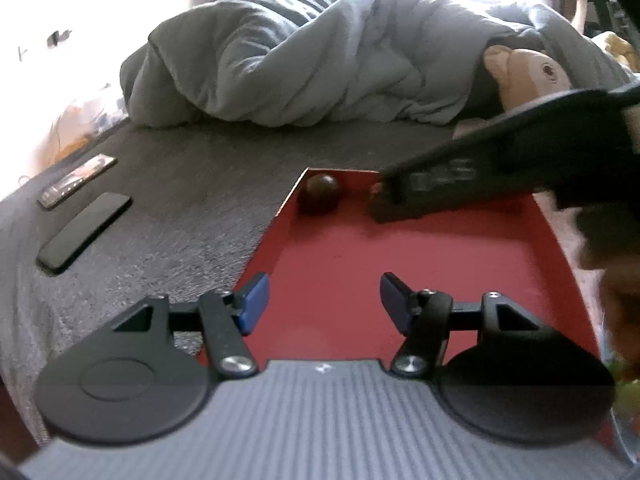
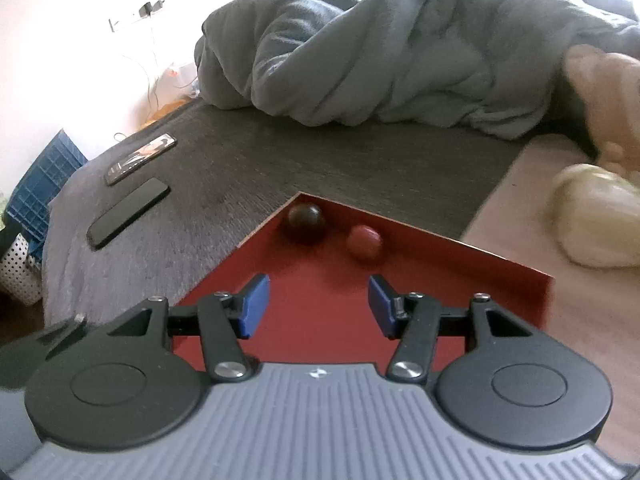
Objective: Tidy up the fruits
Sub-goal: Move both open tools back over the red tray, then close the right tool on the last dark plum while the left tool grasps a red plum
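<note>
A: While two fruits already sit in the red tray, how much of the sorting looks finished?

B: Part of it, by my reading. A dark round fruit rests in the tray's far corner, and a smaller red fruit lies just beside it, apart from it. More seems left: at the right edge of the left wrist view, greenish blurred shapes show low down, possibly fruit, too smeared to name.

A: And the grippers?

B: Both hang over the tray, empty. The left gripper has its blue pads spread wide with only bare tray floor between them. The right gripper is likewise parted, pinching nothing, and aims toward the two fruits. From the left wrist view it crosses in from the right, its tip near the red fruit, which it mostly hides there; whether it touches it, I cannot tell.

A: A count, please.

B: Two fruits in the tray, one dark, one red. One tray. Two grippers. Off the tray, two phones on the grey bedcover: a black one face down, and a second phone beyond it. One rumpled grey duvet, one plush toy, and a pale object right of the tray, too blurred to identify.
</note>
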A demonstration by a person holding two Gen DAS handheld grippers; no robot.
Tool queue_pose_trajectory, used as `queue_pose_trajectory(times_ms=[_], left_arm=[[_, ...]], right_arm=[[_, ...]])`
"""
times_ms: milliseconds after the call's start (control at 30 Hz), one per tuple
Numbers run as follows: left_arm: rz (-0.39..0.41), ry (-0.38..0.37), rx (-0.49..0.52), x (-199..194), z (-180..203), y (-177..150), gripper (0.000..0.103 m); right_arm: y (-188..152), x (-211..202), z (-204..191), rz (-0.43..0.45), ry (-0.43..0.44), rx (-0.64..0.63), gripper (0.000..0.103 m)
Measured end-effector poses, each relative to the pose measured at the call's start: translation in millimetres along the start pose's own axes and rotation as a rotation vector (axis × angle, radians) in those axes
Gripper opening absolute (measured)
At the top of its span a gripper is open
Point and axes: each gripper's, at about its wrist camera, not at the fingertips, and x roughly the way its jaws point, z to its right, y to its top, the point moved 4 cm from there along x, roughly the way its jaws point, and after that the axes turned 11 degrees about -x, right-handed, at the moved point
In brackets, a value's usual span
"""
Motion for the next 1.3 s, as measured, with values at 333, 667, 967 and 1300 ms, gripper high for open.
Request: queue_pose_trajectory(times_ms=[333,667,967,1300], left_arm=[[-0.036,0.023,0.007,17.9,-4.9,3.7,0.063],[-0.079,0.003,-0.012,29.3,-6.8,6.2,0.063],[-0.082,0.005,-0.026,31.5,-10.1,8.1,0.063],[-0.099,-0.002,-0.029,37.2,-11.4,11.4,0.064]], right_arm=[[35.6,73.7,-13.7,-0.044,0.005,-0.152,0.056],[38.9,120.2,-22.9,-0.120,-0.052,-0.319,0.044],[38.5,104.3,-14.4,-0.103,-0.031,-0.246,0.040],[-4.9,-24.0,21.8,-0.153,-0.066,-0.156,0.040]])
